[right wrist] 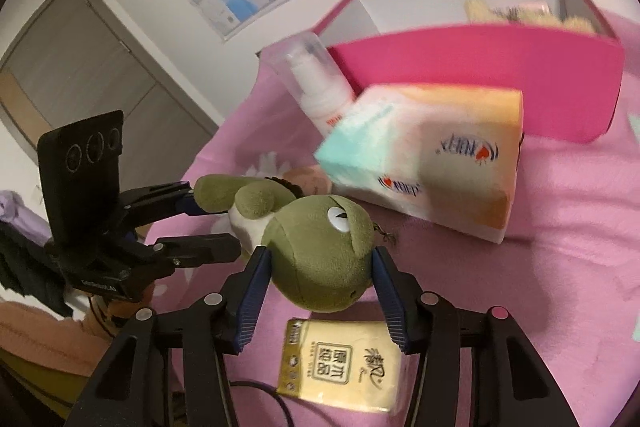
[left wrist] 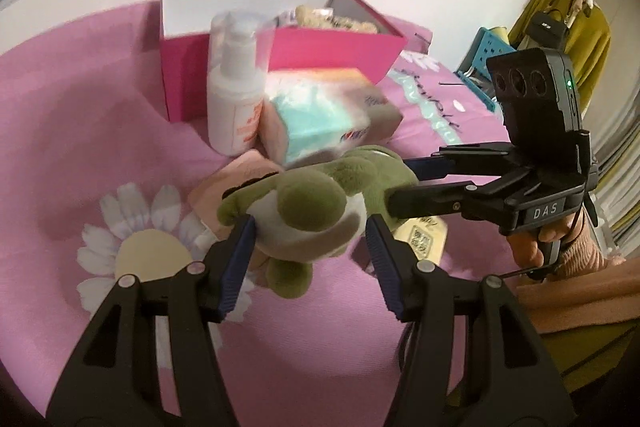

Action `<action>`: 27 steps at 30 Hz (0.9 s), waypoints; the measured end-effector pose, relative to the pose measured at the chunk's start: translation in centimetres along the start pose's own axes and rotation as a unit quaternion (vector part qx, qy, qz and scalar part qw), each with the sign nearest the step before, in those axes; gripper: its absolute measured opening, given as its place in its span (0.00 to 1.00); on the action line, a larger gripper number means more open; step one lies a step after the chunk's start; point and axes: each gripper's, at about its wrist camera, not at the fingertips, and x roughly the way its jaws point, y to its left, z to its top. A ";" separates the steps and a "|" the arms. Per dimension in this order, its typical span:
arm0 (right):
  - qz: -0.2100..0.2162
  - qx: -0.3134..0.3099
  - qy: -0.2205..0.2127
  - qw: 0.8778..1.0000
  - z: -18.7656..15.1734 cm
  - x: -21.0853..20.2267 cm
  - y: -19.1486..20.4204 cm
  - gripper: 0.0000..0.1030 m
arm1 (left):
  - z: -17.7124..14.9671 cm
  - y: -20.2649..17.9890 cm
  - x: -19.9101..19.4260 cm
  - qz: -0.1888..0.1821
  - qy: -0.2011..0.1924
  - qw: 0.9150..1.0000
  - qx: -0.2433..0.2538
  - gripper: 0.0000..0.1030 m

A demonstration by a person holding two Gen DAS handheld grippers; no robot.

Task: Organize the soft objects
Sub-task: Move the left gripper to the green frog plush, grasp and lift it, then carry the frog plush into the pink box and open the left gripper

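Observation:
A green plush frog (left wrist: pixel 316 205) lies on the pink bedspread (left wrist: pixel 80 155). My left gripper (left wrist: pixel 310 229) brackets its white belly and legs, jaws wide, pads touching its sides. My right gripper (right wrist: pixel 322 261) brackets the frog's head (right wrist: pixel 320 259), pads against both sides; it also shows in the left wrist view (left wrist: pixel 408 183). The left gripper shows in the right wrist view (right wrist: pixel 212 223) around the frog's legs. An open pink box (left wrist: pixel 280 43) behind holds a tan plush toy (left wrist: pixel 332 21).
A tissue pack (right wrist: pixel 432 163) and a white pump bottle (left wrist: pixel 236 99) stand between the frog and the box. A yellow pocket-tissue pack (right wrist: pixel 344 363) lies under the right gripper. A peach soft item (left wrist: pixel 236 183) lies beneath the frog.

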 end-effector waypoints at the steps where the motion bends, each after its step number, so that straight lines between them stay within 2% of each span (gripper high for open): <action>1: -0.001 -0.006 -0.004 1.000 0.2 -0.4 0.3 0.51 | 0.1 -0.3 -0.4 0.003 -0.005 1.000 0.005 0.57; 9: -0.014 -0.053 -0.059 0.997 3.0 -4.1 2.4 0.51 | 2.8 -1.6 -4.0 -0.001 -0.055 0.998 0.027 0.56; 17: -0.030 -0.107 -0.133 0.985 7.3 -7.5 4.6 0.51 | 7.1 -2.0 -8.0 0.016 -0.119 0.991 0.051 0.57; 24: -0.039 -0.112 -0.156 0.981 11.5 -7.5 3.7 0.51 | 10.9 -1.1 -7.7 0.048 -0.134 0.989 0.049 0.57; 27: -0.039 -0.099 -0.157 0.982 13.0 -7.1 2.9 0.51 | 12.7 0.1 -6.9 0.047 -0.133 0.989 0.036 0.57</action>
